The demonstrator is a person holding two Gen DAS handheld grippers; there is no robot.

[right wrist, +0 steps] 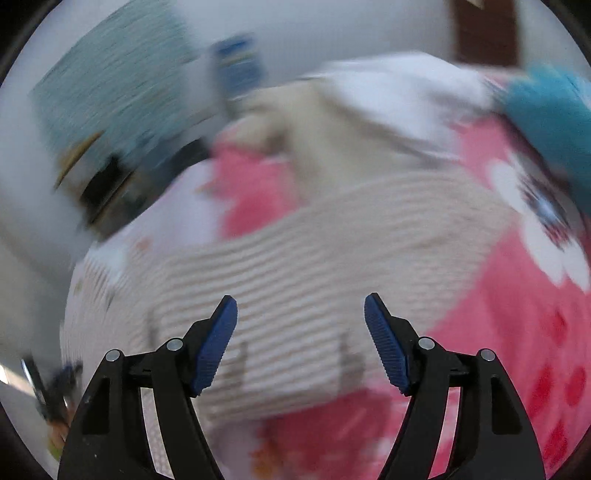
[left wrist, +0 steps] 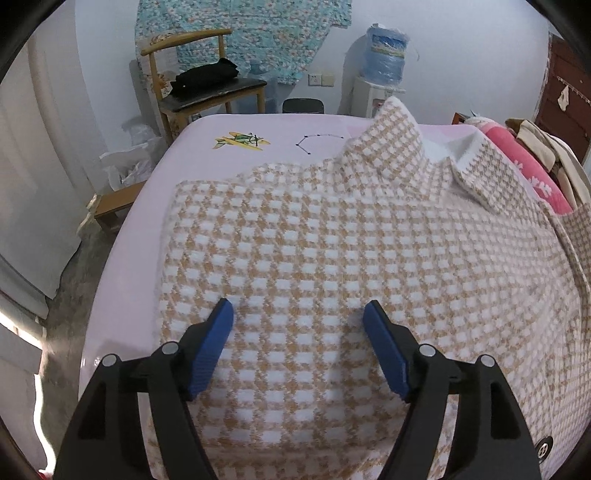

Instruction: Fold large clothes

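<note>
The checked coat, tan and white in a small houndstooth weave, lies spread across the pink bedsheet, covering most of the bed from its near edge to the far right, where its collar stands up in a peak and a lapel folds back to show white lining. A dark button shows at the lower right of the cloth. The left gripper hangs just above the near part of the coat, tilted steeply downward, its blue pads spread wide apart with nothing pinched between them; only flat fabric shows in the gap. The right gripper is likewise released, its pads held wide over the coat's cloth, here smeared into pale stripes, and it grips nothing; its view is heavily blurred. Beside that cloth lies a pink blanket with white flower shapes, and a beige garment is heaped beyond it. Past the bed stand a wooden chair bearing dark clothing, a water dispenser and a floral cloth on the wall.
</note>
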